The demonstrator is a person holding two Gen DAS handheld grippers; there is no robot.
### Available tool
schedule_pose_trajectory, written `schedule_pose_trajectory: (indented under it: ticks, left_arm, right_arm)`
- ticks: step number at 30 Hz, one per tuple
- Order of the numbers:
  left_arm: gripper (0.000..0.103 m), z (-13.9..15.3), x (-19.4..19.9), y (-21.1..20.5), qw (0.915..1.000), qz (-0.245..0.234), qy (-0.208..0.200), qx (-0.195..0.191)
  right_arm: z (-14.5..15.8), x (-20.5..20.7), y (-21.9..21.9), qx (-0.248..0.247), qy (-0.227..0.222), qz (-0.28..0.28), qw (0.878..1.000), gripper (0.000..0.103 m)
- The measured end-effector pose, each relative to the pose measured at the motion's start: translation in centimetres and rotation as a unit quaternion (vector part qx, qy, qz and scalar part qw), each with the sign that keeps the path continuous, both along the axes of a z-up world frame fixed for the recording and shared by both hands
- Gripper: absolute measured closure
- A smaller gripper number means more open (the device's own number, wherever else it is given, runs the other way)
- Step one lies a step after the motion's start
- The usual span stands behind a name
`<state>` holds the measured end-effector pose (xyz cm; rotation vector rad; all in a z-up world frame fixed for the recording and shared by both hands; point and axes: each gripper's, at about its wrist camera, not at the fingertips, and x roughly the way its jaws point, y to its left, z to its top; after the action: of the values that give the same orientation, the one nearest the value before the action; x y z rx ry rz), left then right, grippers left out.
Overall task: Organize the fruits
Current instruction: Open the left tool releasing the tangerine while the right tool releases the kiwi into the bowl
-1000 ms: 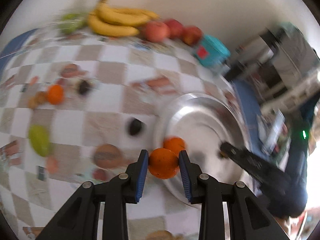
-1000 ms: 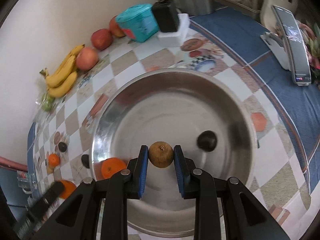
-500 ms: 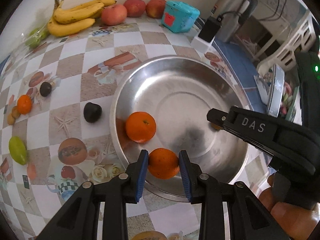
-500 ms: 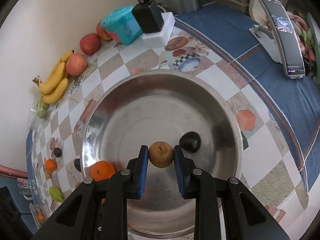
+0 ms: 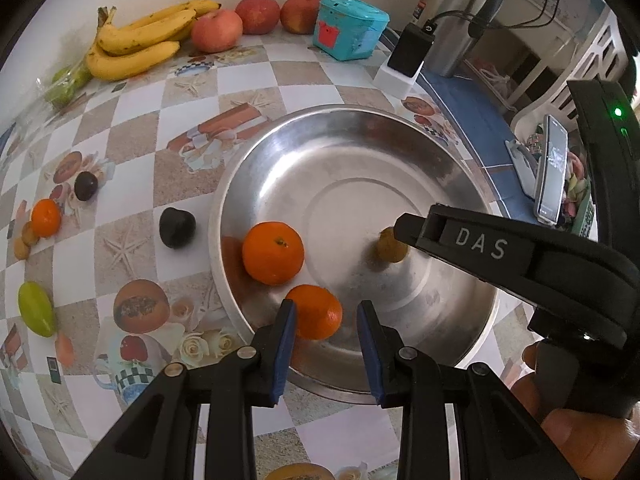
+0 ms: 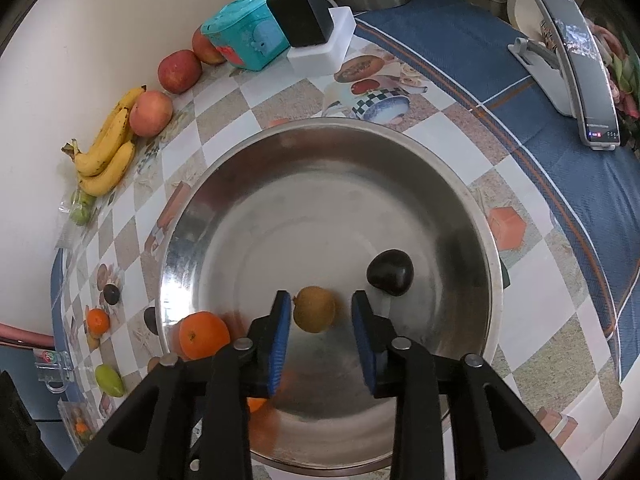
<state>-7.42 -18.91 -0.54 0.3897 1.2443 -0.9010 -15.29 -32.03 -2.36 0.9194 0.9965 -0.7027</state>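
A steel bowl fills the middle of both views. My left gripper hangs over its near rim. An orange lies in the bowl between its blue pads, with a gap at the right pad. A second orange rests beside it. My right gripper is over the bowl floor and its jaws are opening. A brown fruit sits loose between them, clear of both pads. A dark fruit lies in the bowl to the right.
On the checked cloth left of the bowl lie a dark fruit, a plum, a small orange and a green fruit. Bananas, apples, a teal box and a charger line the wall. A phone stands right.
The left gripper swung from the cloth to over the bowl, and its orange now sits lower, off the right pad. The right jaws parted and let go of the brown fruit.
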Motion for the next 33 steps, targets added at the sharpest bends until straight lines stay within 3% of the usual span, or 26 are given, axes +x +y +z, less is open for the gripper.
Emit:
schedule_pose_trajectory:
  ticks: [7, 16, 33]
  left_arm:
    - [0.066, 0.2, 1.4, 1.0, 0.9994, 0.029, 0.016, -0.009]
    - [0.066, 0.9, 5.1, 3.7, 0.9938, 0.103, 0.033, -0.025]
    - [0.066, 2.4, 11.8, 10.2, 0.9674, 0.242, 0.041, -0.063]
  right_arm:
    - [0.1, 0.1, 0.0, -0.004, 0.002, 0.003, 1.0, 0.067]
    - [0.3, 0.6, 0.5, -0.009, 0.002, 0.017, 1.0, 0.067]
    - [2.6, 2.4, 3.8, -0.045, -0.014, 0.074, 0.996, 0.067]
